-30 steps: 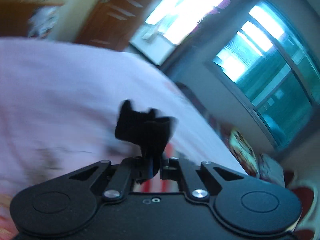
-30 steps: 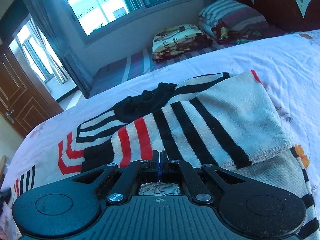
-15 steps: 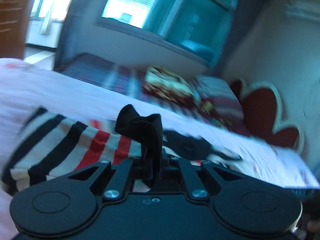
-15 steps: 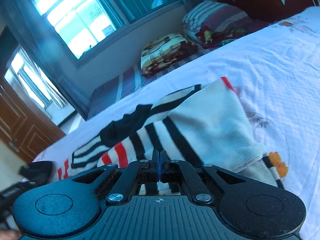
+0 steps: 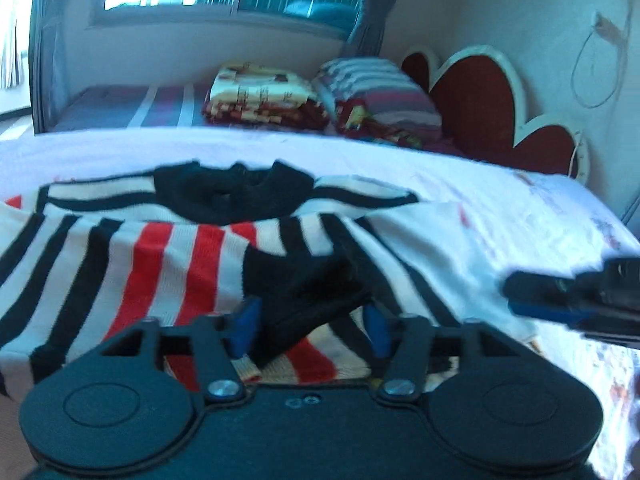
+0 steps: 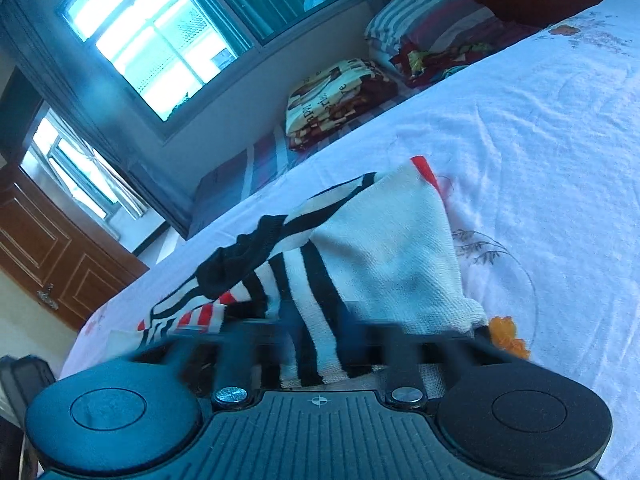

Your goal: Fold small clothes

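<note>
Over sweater (image 5: 168,252), left tool (image 5: 310,320) now open, cuff (image 5: 304,280) dropped.

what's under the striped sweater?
The striped sweater lies on the white bedsheet, whose flower print shows at the hem. Anything else beneath is covered. A black cuff lies on top.

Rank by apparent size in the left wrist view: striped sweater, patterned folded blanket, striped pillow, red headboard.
1. striped sweater, though nearness to the camera inflates it
2. red headboard
3. striped pillow and patterned folded blanket look alike; no ranking between them.
</note>
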A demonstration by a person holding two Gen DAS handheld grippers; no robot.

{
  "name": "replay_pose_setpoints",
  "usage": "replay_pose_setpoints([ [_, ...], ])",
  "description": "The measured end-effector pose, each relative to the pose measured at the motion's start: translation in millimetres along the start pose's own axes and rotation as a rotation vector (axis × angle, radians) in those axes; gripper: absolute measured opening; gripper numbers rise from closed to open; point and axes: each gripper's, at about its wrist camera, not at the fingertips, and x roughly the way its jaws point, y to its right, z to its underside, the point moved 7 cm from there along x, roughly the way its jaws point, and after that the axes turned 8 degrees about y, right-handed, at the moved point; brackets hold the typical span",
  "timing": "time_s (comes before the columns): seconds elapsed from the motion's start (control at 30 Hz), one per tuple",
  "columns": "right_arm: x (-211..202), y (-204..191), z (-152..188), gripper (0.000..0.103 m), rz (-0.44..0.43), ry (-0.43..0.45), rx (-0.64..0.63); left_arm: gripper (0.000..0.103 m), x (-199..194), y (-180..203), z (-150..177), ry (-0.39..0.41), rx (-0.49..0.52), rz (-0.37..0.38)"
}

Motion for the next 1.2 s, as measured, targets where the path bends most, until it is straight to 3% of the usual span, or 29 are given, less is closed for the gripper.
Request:
replay_pose_setpoints([
  [0.13, 7, -16, 6, 0.078, -0.083, -0.017, 0.006, 0.057, -47, -19, -6, 0.084, 0.032, -0.068],
  [0.23, 21, -29, 16, 0.066, -0.127, -0.054, -0.002, 0.056, -93, -60, 2, 0.126, 0.048, -0.183],
  [0.37, 52, -36, 35, 0.057, -0.123, -0.132, 0.007, 0.055, -129, -125, 21, 0.089, 0.018, -0.331],
  [0.47, 71, -35, 41, 0.039, -0.109, -0.161, 0.020, 0.050, -128, -157, 27, 0.048, 0.004, -0.392],
  [0.53, 81, -37, 41, 0.016, -0.094, -0.175, -0.011, 0.046, -118, -167, 24, 0.042, 0.008, -0.402],
  [0.6, 85, -43, 39, 0.009, -0.080, -0.174, -0.062, 0.042, -108, -172, 19, 0.039, 0.017, -0.400],
  [0.83, 35, -73, -5, 0.007, -0.105, 0.026, -0.273, 0.032, -100, -177, 22, 0.022, 0.030, -0.391],
  [0.93, 38, -55, 4, 0.007, -0.042, -0.027, -0.301, 0.028, -98, -178, 25, 0.018, 0.021, -0.379],
  [1.2, 50, -30, 24, 0.007, -0.001, -0.077, -0.262, 0.028, -95, -181, 26, 0.000, 0.024, -0.361],
])
